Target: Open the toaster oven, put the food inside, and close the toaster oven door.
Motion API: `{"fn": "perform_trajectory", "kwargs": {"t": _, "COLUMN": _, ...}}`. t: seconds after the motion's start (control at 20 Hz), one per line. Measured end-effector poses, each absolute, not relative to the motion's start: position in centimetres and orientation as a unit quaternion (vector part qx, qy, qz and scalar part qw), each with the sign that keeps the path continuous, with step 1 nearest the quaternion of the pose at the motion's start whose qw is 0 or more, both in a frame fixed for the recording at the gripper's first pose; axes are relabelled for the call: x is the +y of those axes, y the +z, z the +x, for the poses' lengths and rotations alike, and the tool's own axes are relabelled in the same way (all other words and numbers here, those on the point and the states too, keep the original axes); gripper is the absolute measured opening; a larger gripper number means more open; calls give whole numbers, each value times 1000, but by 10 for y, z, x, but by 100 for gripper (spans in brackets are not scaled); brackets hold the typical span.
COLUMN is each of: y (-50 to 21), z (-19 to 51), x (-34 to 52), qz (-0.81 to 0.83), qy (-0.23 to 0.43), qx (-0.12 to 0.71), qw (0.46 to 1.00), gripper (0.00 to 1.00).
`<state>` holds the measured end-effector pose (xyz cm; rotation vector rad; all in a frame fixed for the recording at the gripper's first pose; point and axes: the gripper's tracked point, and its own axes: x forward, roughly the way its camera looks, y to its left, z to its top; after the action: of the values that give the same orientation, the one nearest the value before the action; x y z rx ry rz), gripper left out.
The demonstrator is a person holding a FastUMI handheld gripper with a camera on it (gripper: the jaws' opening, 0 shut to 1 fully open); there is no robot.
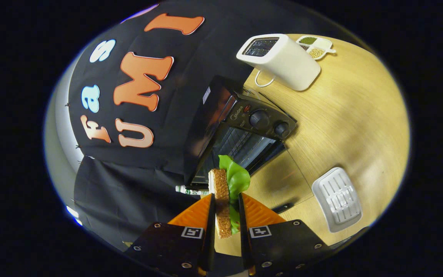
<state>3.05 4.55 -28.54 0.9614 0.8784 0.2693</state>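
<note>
While hand-held gripper (227, 209) clamps brown-bread lettuce sandwich (223, 200): guide level into open black toaster oven (240, 130), clearing glass door (279, 181).

Staged kitchen booth: wooden counter (344, 115) with toaster oven (240, 130), white toaster (283, 61), white tray (337, 200); black cloth wall (129, 169) behind.

- The gripper view rides on the gripper (226, 200) and looks forward along its two fingers.
- It is rolled sideways, so the wooden table (352, 115) stands tilted.
- It faces the open toaster oven (240, 134) from close by.
- The white toaster (283, 57) lies farther off, the booth wall behind.
</note>
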Motion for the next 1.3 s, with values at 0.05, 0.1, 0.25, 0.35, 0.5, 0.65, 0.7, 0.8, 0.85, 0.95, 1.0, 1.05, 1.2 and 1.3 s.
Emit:
{"fn": "perform_trajectory", "kwargs": {"t": 0.05, "y": -290, "z": 37, "x": 48, "qz": 452, "qy": 115, "qx": 402, "qw": 788, "gripper": 29}}
{"fn": "perform_trajectory", "kwargs": {"t": 0.1, "y": -293, "z": 40, "x": 52, "qz": 459, "qy": 108, "qx": 397, "qw": 787, "gripper": 29}}
{"fn": "perform_trajectory", "kwargs": {"t": 0.25, "y": -297, "z": 54, "x": 65, "qz": 499, "qy": 99, "qx": 375, "qw": 775, "gripper": 29}}
{"fn": "perform_trajectory", "kwargs": {"t": 0.35, "y": -303, "z": 63, "x": 74, "qz": 514, "qy": 92, "qx": 363, "qw": 771, "gripper": 29}}
{"fn": "perform_trajectory", "kwargs": {"t": 0.5, "y": -317, "z": 74, "x": 84, "qz": 518, "qy": 68, "qx": 350, "qw": 777, "gripper": 29}}
{"fn": "perform_trajectory", "kwargs": {"t": 0.65, "y": -326, "z": 82, "x": 99, "qz": 542, "qy": 47, "qx": 327, "qw": 772, "gripper": 29}}
{"fn": "perform_trajectory", "kwargs": {"t": 0.7, "y": -328, "z": 83, "x": 103, "qz": 548, "qy": 37, "qx": 318, "qw": 773, "gripper": 29}}
{"fn": "perform_trajectory", "kwargs": {"t": 0.8, "y": -334, "z": 85, "x": 114, "qz": 553, "qy": 22, "qx": 305, "qw": 775, "gripper": 29}}
{"fn": "perform_trajectory", "kwargs": {"t": 0.85, "y": -336, "z": 88, "x": 117, "qz": 559, "qy": 15, "qx": 295, "qw": 775, "gripper": 29}}
{"fn": "perform_trajectory", "kwargs": {"t": 0.95, "y": -336, "z": 91, "x": 127, "qz": 579, "qy": 8, "qx": 278, "qw": 767, "gripper": 29}}
{"fn": "perform_trajectory", "kwargs": {"t": 1.0, "y": -337, "z": 93, "x": 130, "qz": 582, "qy": 3, "qx": 267, "qw": 768, "gripper": 29}}
{"fn": "perform_trajectory", "kwargs": {"t": 1.05, "y": -340, "z": 96, "x": 131, "qz": 579, "qy": -6, "qx": 257, "qw": 774, "gripper": 29}}
{"fn": "perform_trajectory", "kwargs": {"t": 1.2, "y": -350, "z": 103, "x": 133, "qz": 591, "qy": -35, "qx": 243, "qw": 768, "gripper": 29}}
{"fn": "perform_trajectory", "kwargs": {"t": 1.3, "y": -355, "z": 104, "x": 142, "qz": 608, "qy": -39, "qx": 250, "qw": 753, "gripper": 29}}
